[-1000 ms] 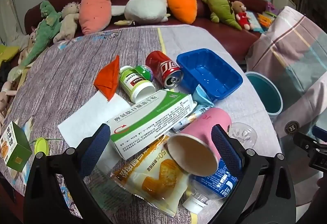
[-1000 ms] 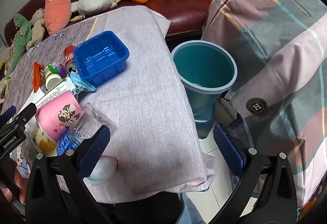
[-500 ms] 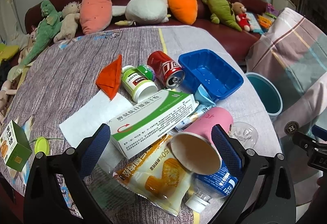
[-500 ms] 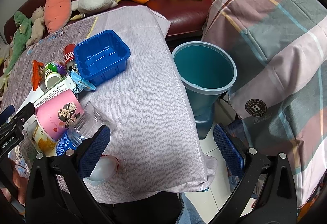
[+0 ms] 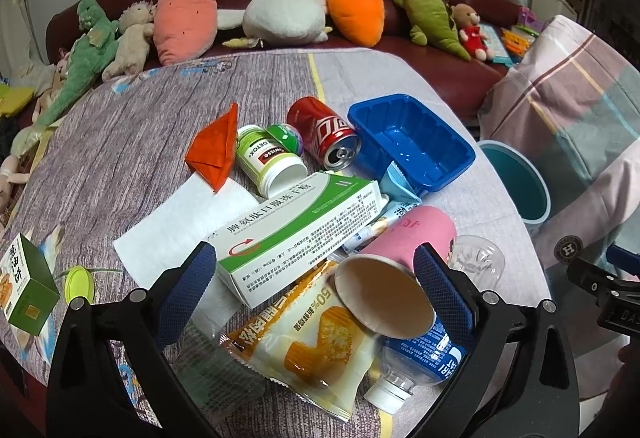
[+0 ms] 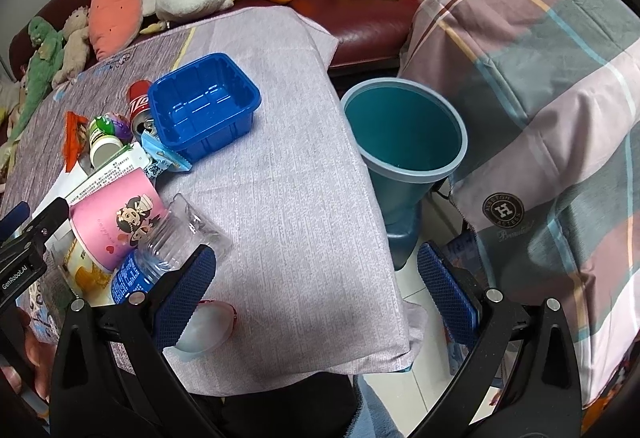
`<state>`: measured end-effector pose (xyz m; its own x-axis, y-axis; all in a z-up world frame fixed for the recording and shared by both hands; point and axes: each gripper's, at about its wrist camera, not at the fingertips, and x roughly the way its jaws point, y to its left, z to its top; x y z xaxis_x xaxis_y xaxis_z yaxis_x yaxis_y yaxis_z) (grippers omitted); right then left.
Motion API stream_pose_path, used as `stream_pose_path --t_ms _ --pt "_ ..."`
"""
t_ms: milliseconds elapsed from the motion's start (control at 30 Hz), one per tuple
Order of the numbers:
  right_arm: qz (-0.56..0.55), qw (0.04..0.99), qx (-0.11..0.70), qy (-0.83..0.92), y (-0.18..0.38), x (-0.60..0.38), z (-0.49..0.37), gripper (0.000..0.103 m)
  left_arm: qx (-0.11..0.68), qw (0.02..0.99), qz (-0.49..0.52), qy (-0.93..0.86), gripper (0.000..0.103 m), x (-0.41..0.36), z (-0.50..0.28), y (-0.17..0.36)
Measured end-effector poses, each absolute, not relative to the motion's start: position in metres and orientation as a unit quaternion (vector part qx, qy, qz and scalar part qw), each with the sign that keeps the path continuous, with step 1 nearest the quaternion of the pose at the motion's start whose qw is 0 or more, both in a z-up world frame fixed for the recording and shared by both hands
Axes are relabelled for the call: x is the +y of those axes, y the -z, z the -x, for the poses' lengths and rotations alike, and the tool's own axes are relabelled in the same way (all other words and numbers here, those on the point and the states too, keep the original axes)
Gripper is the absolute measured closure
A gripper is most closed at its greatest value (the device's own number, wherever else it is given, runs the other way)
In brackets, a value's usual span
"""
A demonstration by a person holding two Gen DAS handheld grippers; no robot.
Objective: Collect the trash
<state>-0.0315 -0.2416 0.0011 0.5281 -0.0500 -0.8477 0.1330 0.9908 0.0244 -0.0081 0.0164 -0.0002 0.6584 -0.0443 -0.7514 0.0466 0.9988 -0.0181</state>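
Trash has slid a touch nearer as I ease my left tongs (image 5: pixel 316 284), spread wide, toward the pink cup (image 5: pixel 394 272); right tongs (image 6: pixel 316 288) hang empty, spread, near the bin (image 6: pixel 404 142).

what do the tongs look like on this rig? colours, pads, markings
Both tongs, left and right, match: black Y-shaped plastic frames, silver screws at the joints, two fingers faced with dark blue ribbed pads. Seen from the right wrist, the left unit's black body carries white "GenRobot.AI" lettering. No cables or sleeves are visible.
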Motion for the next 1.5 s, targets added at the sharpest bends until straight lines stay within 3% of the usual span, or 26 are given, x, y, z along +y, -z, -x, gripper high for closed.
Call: stream_pose_path --t_ms 667,1100,1233,1500 --pt "-0.021 0.871 0.487 0.05 -0.005 -0.224 0.03 0.006 0.413 0.91 0.018 0.036 0.004 0.036 0.009 0.002" --pt "-0.078 0.835 0.544 -0.03 0.02 -0.197 0.016 0.006 0.425 0.904 0.028 0.033 0.004 0.068 0.005 0.015" --pt "-0.101 0.817 0.566 -0.049 0.035 -0.186 0.011 0.025 0.428 0.903 0.029 0.026 0.004 0.081 0.005 0.021" --pt "-0.163 0.793 0.582 -0.078 0.055 -0.18 -0.003 0.026 0.431 0.902 -0.015 0.029 0.004 0.093 0.002 0.027"
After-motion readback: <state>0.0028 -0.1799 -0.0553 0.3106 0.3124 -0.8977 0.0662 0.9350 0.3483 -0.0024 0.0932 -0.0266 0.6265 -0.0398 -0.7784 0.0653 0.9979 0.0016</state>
